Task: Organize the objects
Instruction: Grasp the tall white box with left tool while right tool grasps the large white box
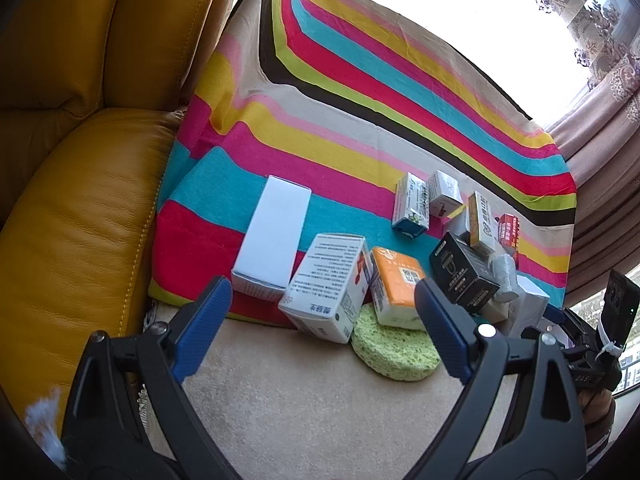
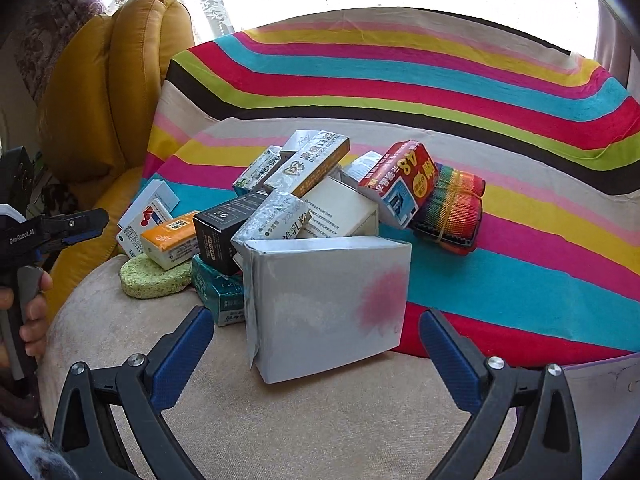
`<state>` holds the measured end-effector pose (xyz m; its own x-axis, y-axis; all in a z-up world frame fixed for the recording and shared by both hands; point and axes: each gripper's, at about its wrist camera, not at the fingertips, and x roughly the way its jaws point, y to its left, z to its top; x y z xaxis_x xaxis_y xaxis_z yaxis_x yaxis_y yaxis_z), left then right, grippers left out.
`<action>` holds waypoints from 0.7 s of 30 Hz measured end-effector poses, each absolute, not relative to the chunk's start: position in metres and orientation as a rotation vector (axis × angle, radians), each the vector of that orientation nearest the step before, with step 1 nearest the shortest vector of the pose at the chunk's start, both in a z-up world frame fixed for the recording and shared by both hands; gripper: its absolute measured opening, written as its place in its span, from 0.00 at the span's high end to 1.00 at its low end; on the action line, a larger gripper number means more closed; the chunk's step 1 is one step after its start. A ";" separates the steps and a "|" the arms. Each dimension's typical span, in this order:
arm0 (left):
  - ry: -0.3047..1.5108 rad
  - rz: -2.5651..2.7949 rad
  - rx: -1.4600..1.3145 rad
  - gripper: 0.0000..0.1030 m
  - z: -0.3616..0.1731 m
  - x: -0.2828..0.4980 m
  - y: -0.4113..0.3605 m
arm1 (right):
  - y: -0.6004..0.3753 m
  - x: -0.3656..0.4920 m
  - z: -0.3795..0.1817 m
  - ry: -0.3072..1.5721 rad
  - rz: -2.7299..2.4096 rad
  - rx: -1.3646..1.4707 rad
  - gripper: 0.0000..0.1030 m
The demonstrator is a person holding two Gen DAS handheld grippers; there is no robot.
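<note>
In the left wrist view, the left gripper [image 1: 322, 312] is held with its jaws wide apart and nothing is gripped between them. To the left of its left finger [image 1: 204, 320] a yellow leather sofa [image 1: 80, 200] is seen. Just beyond that finger a tall white box [image 1: 274, 236] is lying on the striped cloth [image 1: 360, 100]. Between the two fingers, a little ahead, a white carton with printed text [image 1: 332, 288] is tilted, and beside it an orange and white box [image 1: 396, 288] is resting on a green sponge [image 1: 394, 350]. Past the right finger a black box [image 1: 464, 276] is placed, with more small boxes piled behind it. In the right wrist view, the right gripper [image 2: 316, 348] is also fully spread and empty. Far to its left, a hand [image 2: 34, 312] is seen on the handle of the other gripper. Directly ahead, between the fingers but not touched by them, a large white box with a pink mark [image 2: 328, 304] is standing on the beige cushion [image 2: 300, 432]. Behind it the pile of boxes is found, and further right a red box [image 2: 400, 180] is leaning next to a rainbow strap roll [image 2: 452, 208].
</note>
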<state>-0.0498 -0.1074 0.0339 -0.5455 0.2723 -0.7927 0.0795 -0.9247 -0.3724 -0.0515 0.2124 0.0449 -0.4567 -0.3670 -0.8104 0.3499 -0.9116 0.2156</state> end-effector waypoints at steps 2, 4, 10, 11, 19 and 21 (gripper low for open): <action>-0.555 2.625 -1.461 0.11 0.031 -0.057 -0.116 | 0.213 -0.057 0.045 -0.014 -2.375 1.319 0.00; -0.548 2.626 -1.490 0.15 0.026 -0.066 -0.122 | 0.214 -0.062 0.044 -0.011 -2.372 1.316 0.00; -0.514 2.614 -1.597 0.24 0.003 -0.095 -0.125 | 0.217 -0.078 0.032 -0.045 -2.321 1.373 0.00; -0.501 2.613 -1.608 0.25 -0.001 -0.099 -0.123 | 0.217 -0.079 0.031 -0.035 -2.319 1.380 0.00; -0.434 2.608 -1.673 0.60 -0.015 -0.109 -0.116 | 0.216 -0.083 0.023 -0.054 -2.311 1.398 0.07; -0.407 2.640 -1.659 0.60 -0.013 -0.105 -0.114 | 0.218 -0.080 0.025 -0.051 -2.341 1.389 0.07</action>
